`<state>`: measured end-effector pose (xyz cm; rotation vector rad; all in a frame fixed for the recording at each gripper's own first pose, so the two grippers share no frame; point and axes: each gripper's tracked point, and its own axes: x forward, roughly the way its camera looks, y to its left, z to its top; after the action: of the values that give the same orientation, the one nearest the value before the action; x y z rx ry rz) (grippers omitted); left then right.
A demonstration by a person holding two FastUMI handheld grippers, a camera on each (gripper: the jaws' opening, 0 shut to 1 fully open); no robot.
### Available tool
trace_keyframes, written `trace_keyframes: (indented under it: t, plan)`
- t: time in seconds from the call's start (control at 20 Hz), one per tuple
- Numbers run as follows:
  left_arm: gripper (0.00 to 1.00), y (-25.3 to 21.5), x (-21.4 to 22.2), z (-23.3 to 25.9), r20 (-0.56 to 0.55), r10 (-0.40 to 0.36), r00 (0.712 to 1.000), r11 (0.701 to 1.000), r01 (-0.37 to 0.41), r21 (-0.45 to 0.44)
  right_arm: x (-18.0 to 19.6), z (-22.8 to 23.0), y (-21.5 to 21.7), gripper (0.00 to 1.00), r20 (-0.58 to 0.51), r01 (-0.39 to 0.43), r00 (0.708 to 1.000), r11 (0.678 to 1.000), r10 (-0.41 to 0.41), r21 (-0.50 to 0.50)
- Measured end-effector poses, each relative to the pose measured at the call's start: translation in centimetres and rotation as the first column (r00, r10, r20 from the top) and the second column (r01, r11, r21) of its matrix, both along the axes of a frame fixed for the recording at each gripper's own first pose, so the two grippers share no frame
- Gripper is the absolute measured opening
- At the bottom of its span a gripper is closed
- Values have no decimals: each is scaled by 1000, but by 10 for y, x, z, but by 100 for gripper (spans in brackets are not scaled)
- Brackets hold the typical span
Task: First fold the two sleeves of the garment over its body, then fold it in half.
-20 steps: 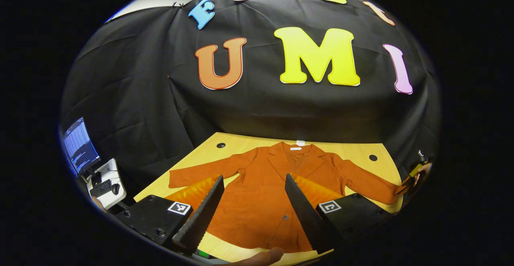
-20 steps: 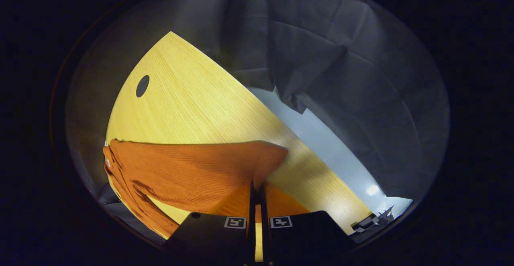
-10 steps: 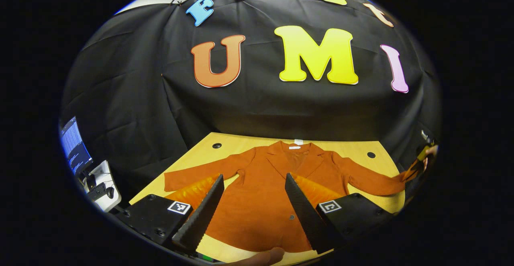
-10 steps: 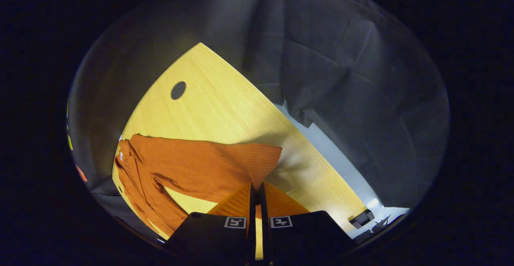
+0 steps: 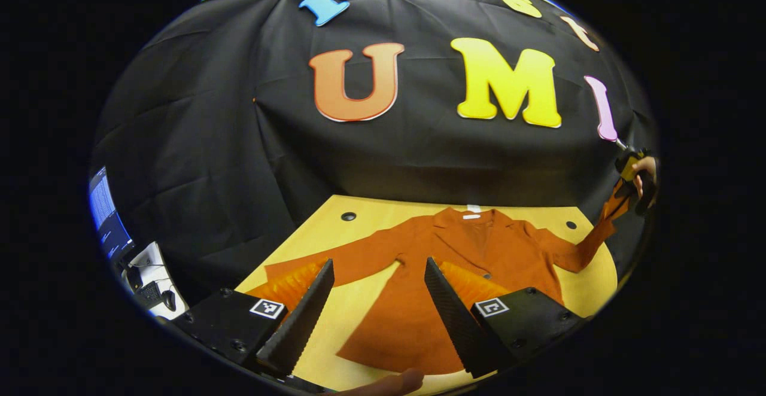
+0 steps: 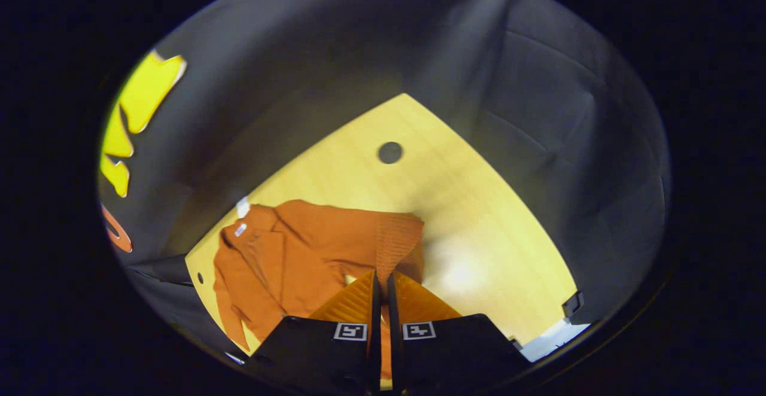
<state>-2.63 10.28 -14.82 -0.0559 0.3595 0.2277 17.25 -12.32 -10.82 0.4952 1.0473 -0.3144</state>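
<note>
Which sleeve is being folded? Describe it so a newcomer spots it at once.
On the yellow table lies an orange jacket, collar toward the black wall. Its one sleeve rises off the table, its cuff pinched in the right hand-held gripper; the other sleeve lies flat.

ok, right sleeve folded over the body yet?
Not yet. The right claw is shut on the right sleeve, cuff lifted off the table; the left sleeve lies spread.

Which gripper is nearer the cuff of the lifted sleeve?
Right. The right gripper is shut on the orange jacket's lifted sleeve at its cuff; the left gripper hovers open over the jacket's body.
</note>
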Motion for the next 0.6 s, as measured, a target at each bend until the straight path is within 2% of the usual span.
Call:
trace_keyframes:
  t: [0.15,0.35,0.5,0.6]
  plan:
    - [99,45,-4,-17,-24,30,999,999,-30,-19,18,20,77,5,14,-93,995,995,94,-33]
    - [99,94,-3,-36,-41,61,997,998,-62,-32,39,29,179,7,27,-181,983,982,182,-45]
    - [99,113,1,-47,-45,73,996,993,-77,-88,51,26,253,5,28,-274,961,960,276,-56]
    - [99,126,1,-55,-56,83,995,990,-89,-111,57,15,310,7,32,-330,943,944,331,-33]
